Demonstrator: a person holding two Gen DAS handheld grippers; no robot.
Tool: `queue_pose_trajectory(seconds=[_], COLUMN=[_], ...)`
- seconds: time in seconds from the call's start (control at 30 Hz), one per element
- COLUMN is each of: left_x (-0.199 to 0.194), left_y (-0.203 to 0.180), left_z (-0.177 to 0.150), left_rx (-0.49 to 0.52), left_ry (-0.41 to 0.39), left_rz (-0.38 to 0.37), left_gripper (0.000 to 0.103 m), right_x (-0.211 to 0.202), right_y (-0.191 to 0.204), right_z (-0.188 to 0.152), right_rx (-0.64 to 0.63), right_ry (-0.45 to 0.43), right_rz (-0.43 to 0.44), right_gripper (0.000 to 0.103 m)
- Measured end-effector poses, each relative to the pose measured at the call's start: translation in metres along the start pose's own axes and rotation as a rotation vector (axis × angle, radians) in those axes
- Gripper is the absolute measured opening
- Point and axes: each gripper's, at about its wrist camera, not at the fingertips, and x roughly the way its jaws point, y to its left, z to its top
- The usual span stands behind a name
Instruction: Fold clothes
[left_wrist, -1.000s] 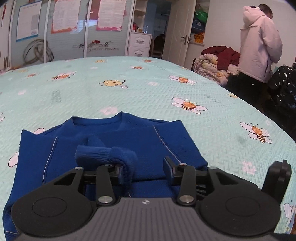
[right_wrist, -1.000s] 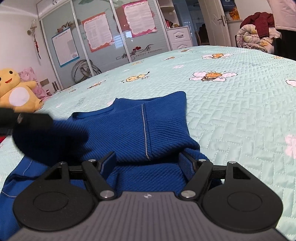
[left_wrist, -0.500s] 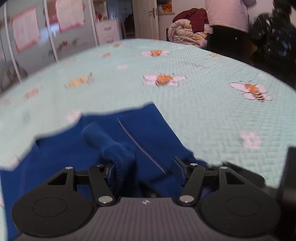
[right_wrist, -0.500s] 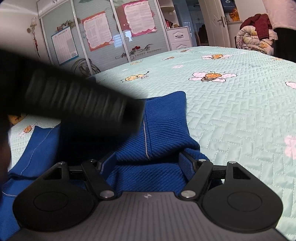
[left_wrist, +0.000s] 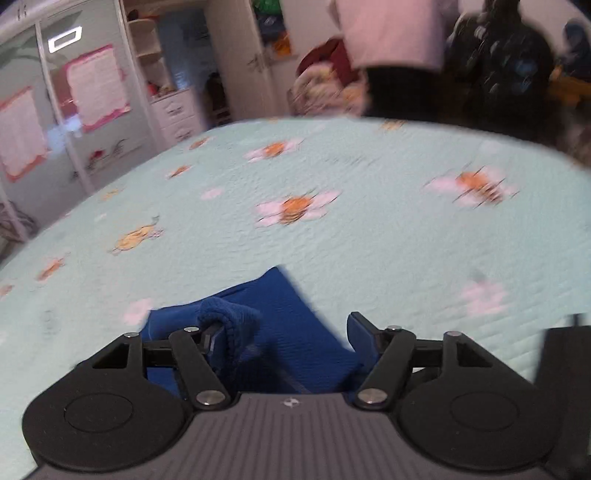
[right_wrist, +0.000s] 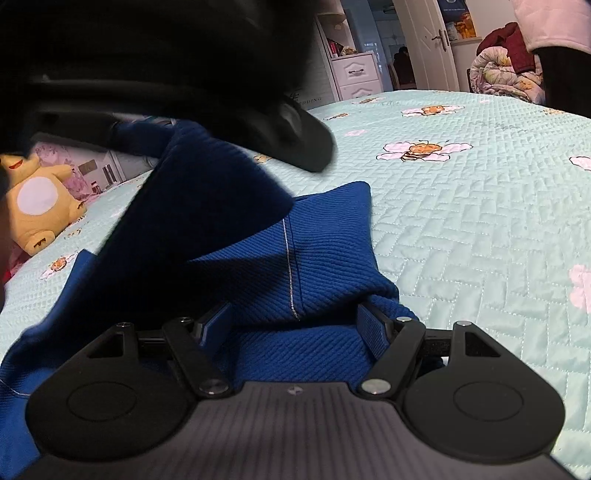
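Blue sweater (right_wrist: 317, 254) lies on bee-print bedspread (right_wrist: 480, 229), at 12 o'clock of both tongs. Left gripper (left_wrist: 284, 332): spread apart, sleeve cuff (left_wrist: 229, 321) draped over its 9 o'clock finger. Right gripper (right_wrist: 295, 321): released, fingers straddling folded fabric.

Bed (right_wrist: 480, 229): pale green quilted cover printed with bees and flowers, spreading ahead of the jaws. Yellow plush toy (right_wrist: 37, 206): far left of the jaws, at the bed's edge. White drawer unit (right_wrist: 356, 74): beyond the bed, straight ahead. Heap of bedding (right_wrist: 506, 70): far right, red cloth on top. Pink-bordered posters (left_wrist: 96, 85): on wardrobe doors, ahead and left. Standing person (left_wrist: 399, 48): far right, blurred.
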Motion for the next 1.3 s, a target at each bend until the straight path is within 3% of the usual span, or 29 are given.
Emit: queue_pose_trajectory(seconds=[0.13,0.27,0.43,0.63,0.7,0.83,1.03,1.3], left_x=[0.013,0.01,0.006,-0.013,-0.017,-0.023,-0.052,-0.087], left_y=[0.012,0.031,0.038,0.041,0.049,0.053,0.062,0.13], left_z=[-0.015,-0.031,-0.043,-0.043,-0.034,-0.026,-0.061,-0.147], left_rx=[-0.069,-0.198,-0.174,-0.127,-0.19,-0.332,-0.402,-0.66], left_ry=[0.119,0.122,0.123,0.047,0.004,-0.089,-0.117,-0.089], left_rz=[-0.022,-0.146,-0.119,-0.151,-0.216,-0.468,-0.365,-0.079], left_gripper=[0.069,0.069,0.07,0.07,0.07,0.07,0.07,0.07], right_x=[-0.001,-0.002,-0.002,-0.003,-0.004,-0.003,-0.002,-0.005], right_y=[-0.003,-0.008,-0.012,-0.012,-0.012,-0.013,-0.014,-0.018], right_z=[0.001,0.002,0.005,0.004,0.003,0.002,0.003,0.002], right_rx=[0.014,0.036,0.055,0.068,0.072,0.069,0.077,0.109], right_ry=[-0.002,-0.008,-0.008,-0.01,-0.011,-0.01,-0.012,-0.016], right_rz=[0.009,0.022,0.036,0.045,0.047,0.046,0.052,0.071], right_gripper=[0.074,0.074,0.074,0.074,0.074,0.074,0.074,0.074])
